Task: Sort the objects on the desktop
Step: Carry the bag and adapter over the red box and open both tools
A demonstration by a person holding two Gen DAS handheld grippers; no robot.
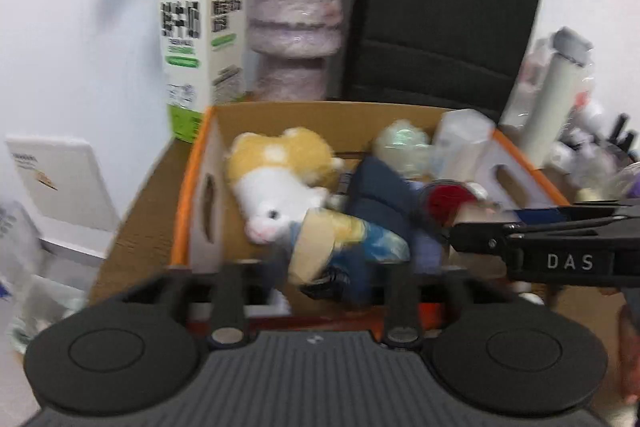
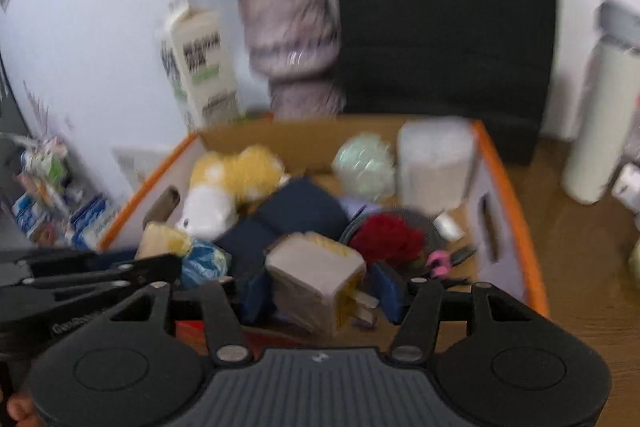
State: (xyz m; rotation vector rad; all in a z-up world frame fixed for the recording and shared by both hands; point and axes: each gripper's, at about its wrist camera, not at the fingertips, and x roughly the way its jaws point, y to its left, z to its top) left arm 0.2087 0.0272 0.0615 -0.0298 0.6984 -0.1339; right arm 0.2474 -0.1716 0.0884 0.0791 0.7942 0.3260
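Observation:
A cardboard box with an orange rim (image 1: 182,195) (image 2: 516,195) fills the middle of both views. In it lie a yellow and white plush toy (image 1: 280,187) (image 2: 224,187), navy cloth (image 1: 380,199), a red fluffy thing (image 2: 388,239), a pale green mesh ball (image 2: 364,163) and a clear container (image 2: 436,167). My left gripper (image 1: 320,271) stands open over the box's near side, a yellow and blue packet (image 1: 340,247) (image 2: 200,259) loose between its blurred fingers. My right gripper (image 2: 320,291) is shut on a beige and yellow block (image 2: 316,279) above the box.
Behind the box stand a milk carton (image 1: 200,39), a mauve vase with flowers (image 1: 296,23) and a black paper bag (image 1: 440,23). A white tube (image 2: 600,123) and clutter sit on the wooden table (image 2: 580,247) at the right. White boxes (image 1: 60,183) lie left.

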